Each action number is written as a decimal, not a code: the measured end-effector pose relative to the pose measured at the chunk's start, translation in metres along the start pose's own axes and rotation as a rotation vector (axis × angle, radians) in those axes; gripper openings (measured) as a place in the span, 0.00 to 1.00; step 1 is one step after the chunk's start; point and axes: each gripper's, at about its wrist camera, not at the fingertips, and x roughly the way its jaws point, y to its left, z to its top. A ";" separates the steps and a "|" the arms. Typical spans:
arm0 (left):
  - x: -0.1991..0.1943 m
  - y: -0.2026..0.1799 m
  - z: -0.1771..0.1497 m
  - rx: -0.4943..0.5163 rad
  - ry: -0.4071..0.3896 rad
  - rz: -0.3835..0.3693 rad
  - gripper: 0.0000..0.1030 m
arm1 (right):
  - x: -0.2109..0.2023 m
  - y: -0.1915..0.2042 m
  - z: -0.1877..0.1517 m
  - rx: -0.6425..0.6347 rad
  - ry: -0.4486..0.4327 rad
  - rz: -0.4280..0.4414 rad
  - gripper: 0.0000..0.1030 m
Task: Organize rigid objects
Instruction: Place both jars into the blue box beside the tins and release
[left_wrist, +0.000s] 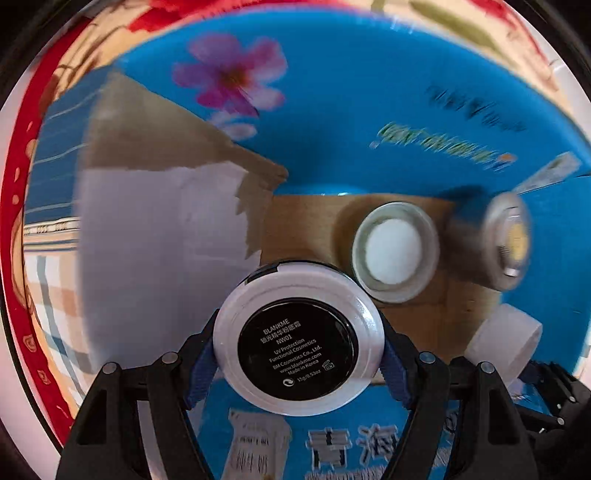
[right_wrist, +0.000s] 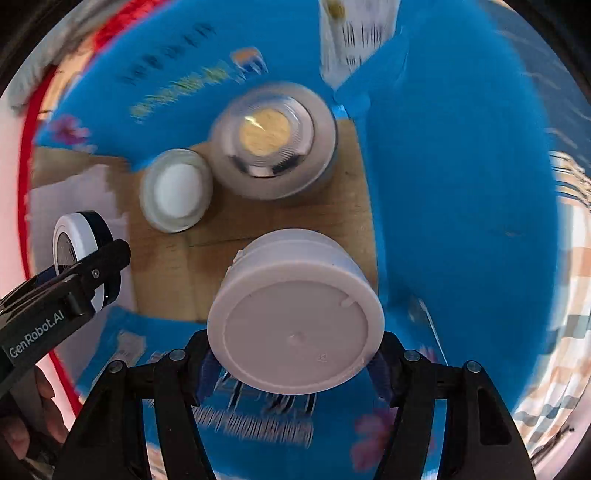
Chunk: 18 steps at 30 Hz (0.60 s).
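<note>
A white-capped jar (right_wrist: 176, 190) and a gold-topped jar (right_wrist: 271, 138) stand in the blue box (right_wrist: 461, 184). The left gripper (left_wrist: 299, 354) clamps the compact (left_wrist: 297, 338), its label facing the camera; the right gripper (right_wrist: 293, 363) clamps the white tub (right_wrist: 295, 314), its base facing the camera.

The right tool (right_wrist: 295, 363) grips a round white tub (right_wrist: 295, 325) by its sides, above a blue box with a brown cardboard floor (right_wrist: 258, 225). On that floor a small white-topped jar (right_wrist: 176, 190) sits just beside a bigger jar with a gold middle (right_wrist: 273, 140). At the left, the left tool (right_wrist: 74, 273) grips a black and white compact (right_wrist: 83, 254)
</note>
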 end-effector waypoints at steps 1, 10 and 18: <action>0.004 -0.003 0.002 0.013 0.004 0.018 0.71 | 0.005 0.000 0.004 0.001 0.010 -0.005 0.66; 0.024 -0.014 0.013 0.073 0.008 0.072 0.72 | 0.033 0.005 0.032 -0.027 0.070 -0.090 0.66; 0.013 -0.012 0.000 0.055 0.018 0.014 0.72 | 0.032 0.009 0.049 -0.039 0.097 -0.082 0.76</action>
